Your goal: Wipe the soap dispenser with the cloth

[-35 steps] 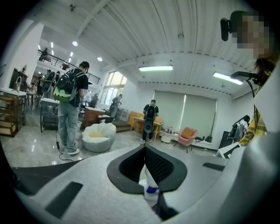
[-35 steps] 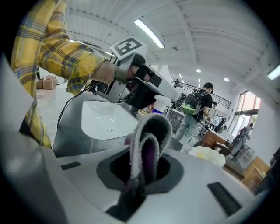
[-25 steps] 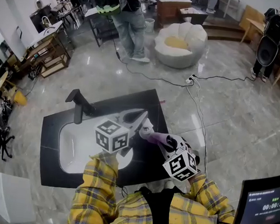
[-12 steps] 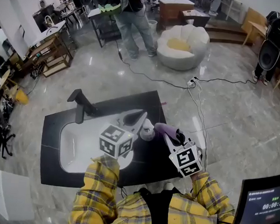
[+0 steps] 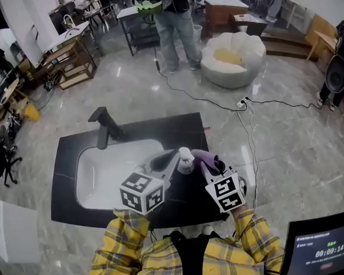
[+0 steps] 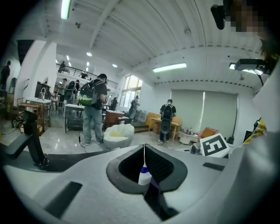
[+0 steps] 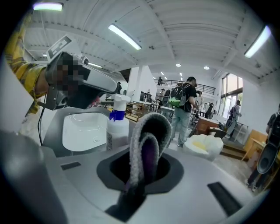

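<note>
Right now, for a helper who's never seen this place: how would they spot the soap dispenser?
Find the black counter with the white sink. By the basin's right edge stands the soap dispenser: the only white bottle, blue-collared, beside the purple cloth.

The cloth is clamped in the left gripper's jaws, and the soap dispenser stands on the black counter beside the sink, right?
Wrong gripper: the cloth is clamped in the right gripper's jaws, as the right gripper view shows. The soap dispenser does stand on the black counter beside the sink.
</note>
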A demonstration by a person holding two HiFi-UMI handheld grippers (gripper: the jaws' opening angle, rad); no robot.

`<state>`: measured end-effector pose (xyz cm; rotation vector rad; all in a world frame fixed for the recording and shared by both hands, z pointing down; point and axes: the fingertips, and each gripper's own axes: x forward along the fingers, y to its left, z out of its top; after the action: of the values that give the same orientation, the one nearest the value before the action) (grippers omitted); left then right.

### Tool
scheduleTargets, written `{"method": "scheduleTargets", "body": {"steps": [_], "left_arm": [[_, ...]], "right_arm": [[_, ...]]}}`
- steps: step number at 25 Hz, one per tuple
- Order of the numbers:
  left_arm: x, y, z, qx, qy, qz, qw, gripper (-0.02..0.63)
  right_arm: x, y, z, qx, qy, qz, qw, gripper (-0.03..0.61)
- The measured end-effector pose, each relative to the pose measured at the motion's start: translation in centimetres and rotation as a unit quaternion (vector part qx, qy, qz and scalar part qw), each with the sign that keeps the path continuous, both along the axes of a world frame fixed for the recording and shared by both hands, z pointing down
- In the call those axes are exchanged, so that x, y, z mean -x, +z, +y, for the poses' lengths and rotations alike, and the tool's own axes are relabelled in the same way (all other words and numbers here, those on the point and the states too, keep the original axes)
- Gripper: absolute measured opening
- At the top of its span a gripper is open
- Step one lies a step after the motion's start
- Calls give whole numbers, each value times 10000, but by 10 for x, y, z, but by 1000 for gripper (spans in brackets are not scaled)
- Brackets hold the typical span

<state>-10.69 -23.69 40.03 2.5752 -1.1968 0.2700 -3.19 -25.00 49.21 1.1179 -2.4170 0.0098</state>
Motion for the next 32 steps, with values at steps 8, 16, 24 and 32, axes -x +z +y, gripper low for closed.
{"method": "scheduleTargets", "body": {"steps": [8, 16, 24, 32], "left_arm": [[-1, 6, 3, 139, -264, 91, 9995, 6], [4, 6, -6, -9, -294, -42, 9996, 6], [18, 5, -16, -14, -362, -86, 9993, 6], [22, 2, -25, -97, -283, -120, 9995, 6]], "right_arm": [[17, 5, 3, 67, -295, 74, 9995, 48], [30, 9, 18, 122, -618, 3, 9980, 48], [44, 10, 33, 143, -912, 9, 9957, 48], [60, 11, 43, 234, -1127, -34, 9934, 48]]}}
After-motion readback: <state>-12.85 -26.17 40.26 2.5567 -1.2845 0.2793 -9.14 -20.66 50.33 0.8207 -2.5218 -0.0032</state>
